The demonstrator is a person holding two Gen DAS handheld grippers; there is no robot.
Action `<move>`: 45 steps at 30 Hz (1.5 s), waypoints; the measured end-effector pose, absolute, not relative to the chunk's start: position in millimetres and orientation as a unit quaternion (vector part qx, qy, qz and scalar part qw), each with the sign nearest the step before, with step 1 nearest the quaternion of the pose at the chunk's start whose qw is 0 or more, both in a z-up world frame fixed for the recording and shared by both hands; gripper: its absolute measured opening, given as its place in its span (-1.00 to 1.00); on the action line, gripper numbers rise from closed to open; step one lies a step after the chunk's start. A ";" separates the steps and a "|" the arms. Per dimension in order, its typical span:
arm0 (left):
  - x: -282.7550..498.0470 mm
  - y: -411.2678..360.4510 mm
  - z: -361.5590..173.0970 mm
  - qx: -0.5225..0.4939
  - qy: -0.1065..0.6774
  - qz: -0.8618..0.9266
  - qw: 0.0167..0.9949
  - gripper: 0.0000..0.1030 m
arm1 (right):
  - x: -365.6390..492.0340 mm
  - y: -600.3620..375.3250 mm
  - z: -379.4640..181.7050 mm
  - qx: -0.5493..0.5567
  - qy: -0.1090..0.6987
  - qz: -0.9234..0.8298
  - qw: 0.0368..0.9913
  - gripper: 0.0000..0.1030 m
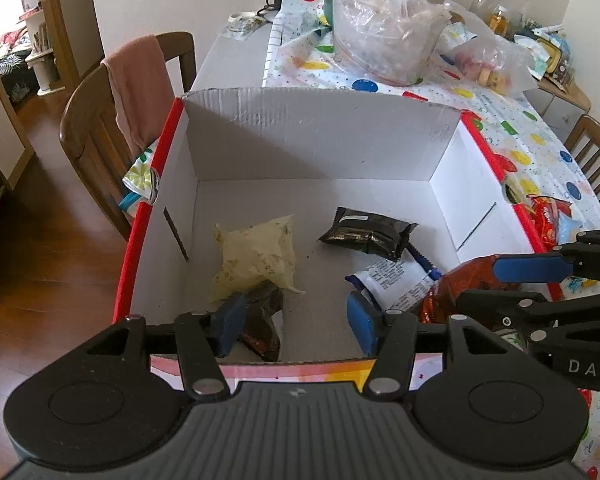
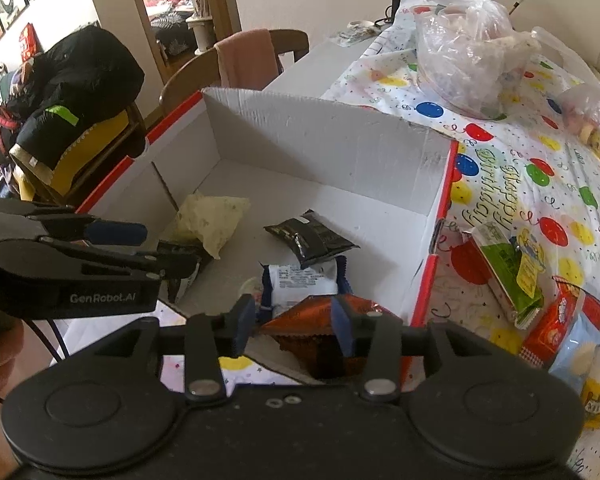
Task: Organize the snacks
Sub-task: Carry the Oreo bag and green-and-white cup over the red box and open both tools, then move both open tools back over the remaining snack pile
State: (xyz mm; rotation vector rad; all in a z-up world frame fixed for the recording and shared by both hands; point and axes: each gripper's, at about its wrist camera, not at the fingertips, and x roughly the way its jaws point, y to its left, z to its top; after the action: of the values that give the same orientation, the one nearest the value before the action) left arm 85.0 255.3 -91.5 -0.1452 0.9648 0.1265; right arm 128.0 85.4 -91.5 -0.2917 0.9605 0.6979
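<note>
A cardboard box point(image 1: 312, 140) with a white inside and red rims stands on the table. In it lie a pale yellow packet point(image 1: 256, 256), a black packet point(image 1: 366, 232), a white-and-blue packet point(image 1: 396, 280) and a dark packet point(image 1: 264, 312) at the near wall. My left gripper point(image 1: 296, 324) hangs open over the box's near edge, its left pad above the dark packet. My right gripper point(image 2: 294, 324) is open around a brown-orange packet point(image 2: 304, 316) that rests at the near right corner; its left pad stands clear of the packet. From the right wrist, my left gripper point(image 2: 152, 250) shows at the left.
Outside the box to the right, a green packet point(image 2: 512, 276), a red-orange packet point(image 2: 556, 324) and a light blue packet point(image 2: 580, 356) lie on the balloon-print tablecloth point(image 2: 500, 152). Clear plastic bags point(image 1: 384, 36) sit further back. A wooden chair point(image 1: 100, 132) with a pink cloth stands to the left.
</note>
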 end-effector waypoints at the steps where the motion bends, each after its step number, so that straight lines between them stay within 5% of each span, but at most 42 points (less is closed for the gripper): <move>1: 83.9 254.3 -89.9 -0.069 0.462 0.061 0.882 0.10 | 126.9 83.5 -89.9 -0.134 0.449 0.328 0.820 -0.14; 29: 66.0 166.1 -19.6 -0.050 0.386 0.020 0.921 0.52 | 104.3 -22.5 -17.7 -0.057 0.366 0.334 0.867 0.80; 45: 87.7 69.0 -11.1 -0.044 0.368 -0.021 0.929 0.62 | 118.3 -137.8 -14.0 -0.031 0.354 0.291 0.888 1.00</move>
State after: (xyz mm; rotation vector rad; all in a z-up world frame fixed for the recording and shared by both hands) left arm 87.7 69.0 -11.1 -0.0900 0.7534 -0.0424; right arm 118.3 -137.8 -14.0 -0.0641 0.7346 0.6047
